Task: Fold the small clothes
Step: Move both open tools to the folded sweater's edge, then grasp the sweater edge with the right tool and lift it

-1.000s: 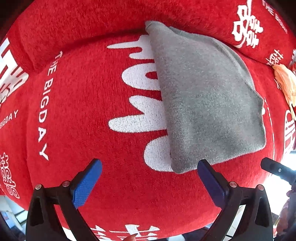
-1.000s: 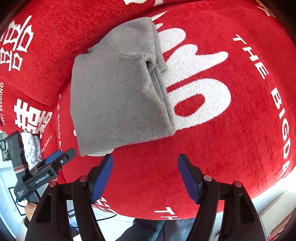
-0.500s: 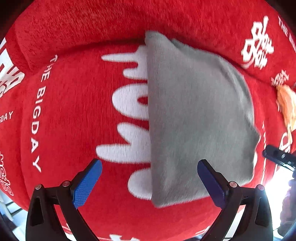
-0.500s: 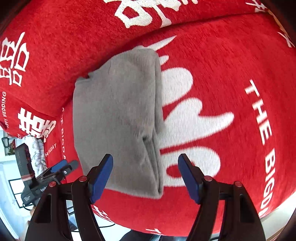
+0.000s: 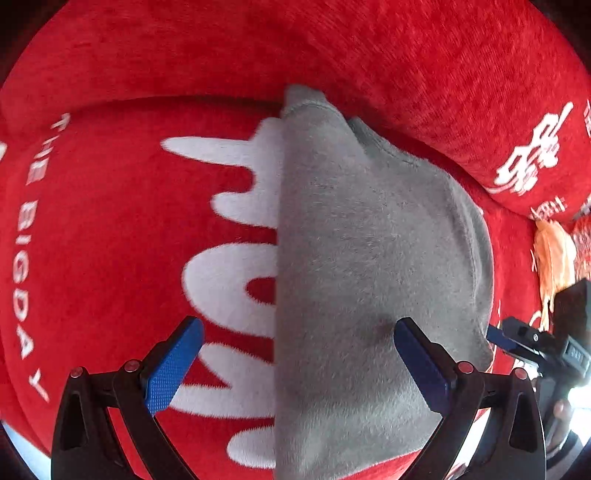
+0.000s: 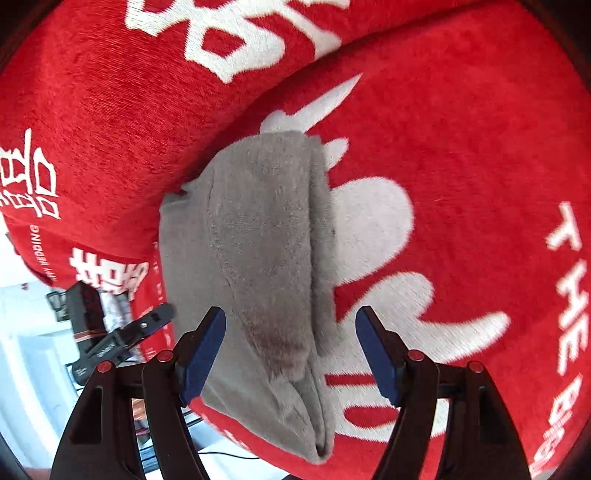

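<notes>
Both grippers, left (image 5: 297,363) and right (image 6: 290,358), wide open and empty, over the folded grey garment (image 5: 369,277) on red cloth (image 5: 110,240)

A red plush cover (image 5: 110,258) with white printing filled most of both views. In the left wrist view, white lettering "THE BIGDAY" (image 5: 27,236) ran down the left edge, large white script (image 5: 229,280) occupied the centre left, and a red cushion (image 5: 424,74) with white characters spanned the top. An orange tassel (image 5: 554,258) lay at the right edge. In the right wrist view, a large white character (image 6: 240,33) appeared at upper centre, and a bright, pale room background (image 6: 29,332) showed at lower left.
</notes>
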Available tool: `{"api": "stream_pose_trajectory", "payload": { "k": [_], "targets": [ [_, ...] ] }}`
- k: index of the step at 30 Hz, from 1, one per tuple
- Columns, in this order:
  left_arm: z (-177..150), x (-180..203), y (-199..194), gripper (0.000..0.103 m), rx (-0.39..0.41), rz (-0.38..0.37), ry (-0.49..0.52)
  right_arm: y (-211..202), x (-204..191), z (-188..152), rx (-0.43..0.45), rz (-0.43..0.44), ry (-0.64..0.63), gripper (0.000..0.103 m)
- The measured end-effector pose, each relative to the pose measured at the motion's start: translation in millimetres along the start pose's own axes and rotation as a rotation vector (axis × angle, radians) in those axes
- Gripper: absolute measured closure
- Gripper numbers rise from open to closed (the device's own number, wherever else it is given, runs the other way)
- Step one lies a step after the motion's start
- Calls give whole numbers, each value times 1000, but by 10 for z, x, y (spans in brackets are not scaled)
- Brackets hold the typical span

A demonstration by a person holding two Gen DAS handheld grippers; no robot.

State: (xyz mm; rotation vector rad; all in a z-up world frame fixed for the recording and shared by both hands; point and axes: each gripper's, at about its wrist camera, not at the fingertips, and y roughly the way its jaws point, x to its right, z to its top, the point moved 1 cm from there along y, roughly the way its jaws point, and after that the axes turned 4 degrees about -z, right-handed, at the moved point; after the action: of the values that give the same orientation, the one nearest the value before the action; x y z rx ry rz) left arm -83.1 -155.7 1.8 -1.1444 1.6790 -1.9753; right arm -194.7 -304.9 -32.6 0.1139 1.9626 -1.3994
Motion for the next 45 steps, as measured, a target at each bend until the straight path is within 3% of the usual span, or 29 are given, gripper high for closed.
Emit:
{"api": "stream_pose_trajectory", "payload": {
  "k": [8, 13, 17, 18, 19, 22, 24, 27, 36, 45],
  "targets": [
    [180, 133, 313, 0, -69, -157, 21, 234, 29, 124, -55, 144, -22, 26],
    [212, 392, 450, 0, -63, -118, 76, 423, -140, 194, -80, 208, -73, 22],
    [172, 418, 458, 0, -52, -109, 74, 458, -126, 184, -68, 236, -21, 22],
    [170, 431, 463, 2, -50, -109, 73, 459, -100, 171, -70, 225, 7, 30],
    [164, 436, 444, 6, -42, -108, 71, 463, -67, 164, -74, 204, 23, 60],
    [113, 393, 301, 25, -4, -122, 75, 452, -44, 106, -52, 243, 50, 70],
    [87, 365, 186, 43, 17, -143, 82, 396, -89, 62, -40, 287, 51, 71],
    [78, 315, 37, 54, 29, -184, 77, 362, -233, -10, -39, 359, 71, 72],
    [-188, 182, -559, 54, 68, -258, 82, 150, -619, -438, -53, 437, 55, 72],
    [-765, -326, -810, 54, 72, -193, 48, 556, -915, -1057, -110, 425, 35, 72]
  ]
}}
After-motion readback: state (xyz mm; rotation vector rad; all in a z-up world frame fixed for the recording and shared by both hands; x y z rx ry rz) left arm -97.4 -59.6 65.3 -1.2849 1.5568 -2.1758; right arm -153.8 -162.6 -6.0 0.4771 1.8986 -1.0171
